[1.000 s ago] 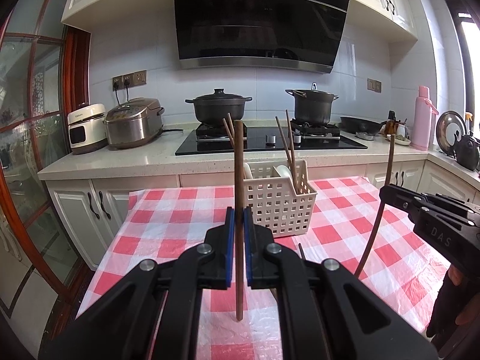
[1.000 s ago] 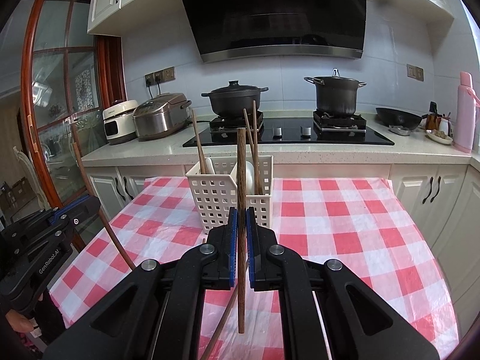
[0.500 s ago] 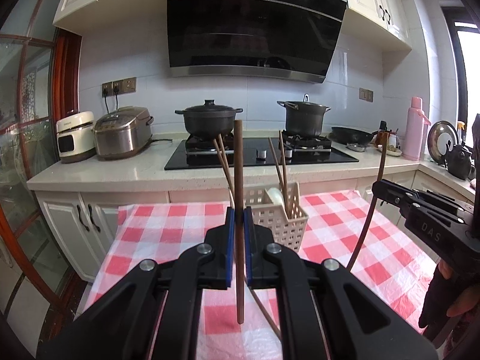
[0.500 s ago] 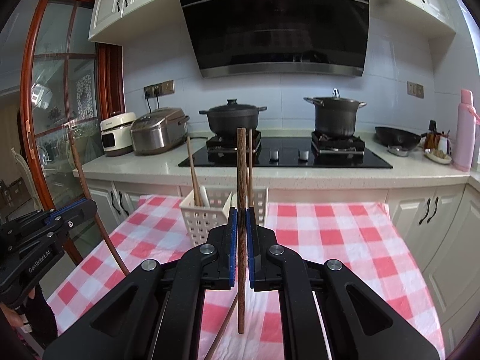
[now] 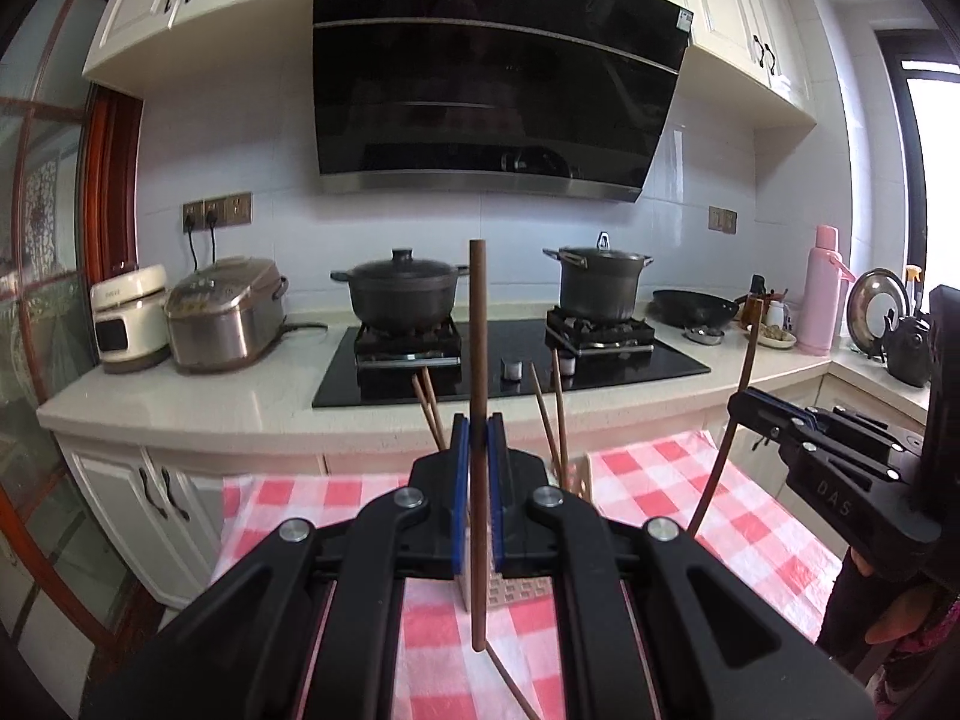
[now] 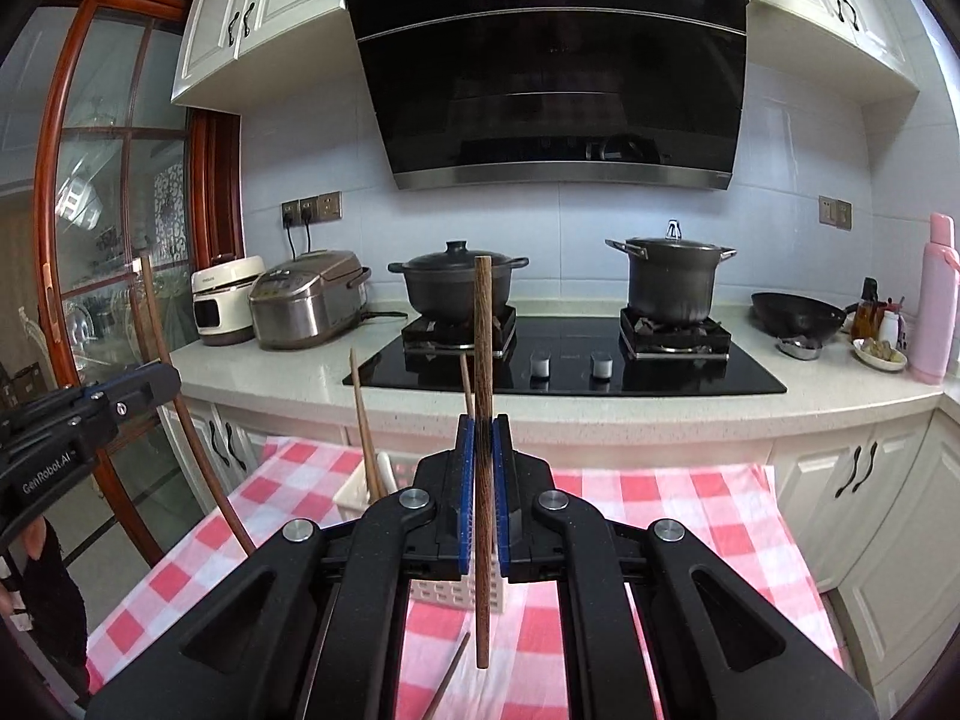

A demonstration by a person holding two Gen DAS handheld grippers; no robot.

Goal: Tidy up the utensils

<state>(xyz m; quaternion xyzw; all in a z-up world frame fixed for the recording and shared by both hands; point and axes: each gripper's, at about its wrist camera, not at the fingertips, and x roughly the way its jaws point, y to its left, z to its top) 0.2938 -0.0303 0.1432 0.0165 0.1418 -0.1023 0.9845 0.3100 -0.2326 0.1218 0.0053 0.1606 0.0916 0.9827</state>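
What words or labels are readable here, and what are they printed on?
"DAS": side of the right gripper, left wrist view.
"GenRobot.AI": side of the left gripper, right wrist view.
Too small or blurred to read: range hood lettering and corner sticker; white cooker brand.

a table covered with a red-and-white checked cloth (image 6: 678,516) fills the near ground. on it, toward the far edge, stands a white perforated basket (image 6: 360,489), mostly hidden. a single chopstick (image 5: 510,681) lies flat on the cloth at the near side. behind the table runs a pale countertop (image 6: 840,405).
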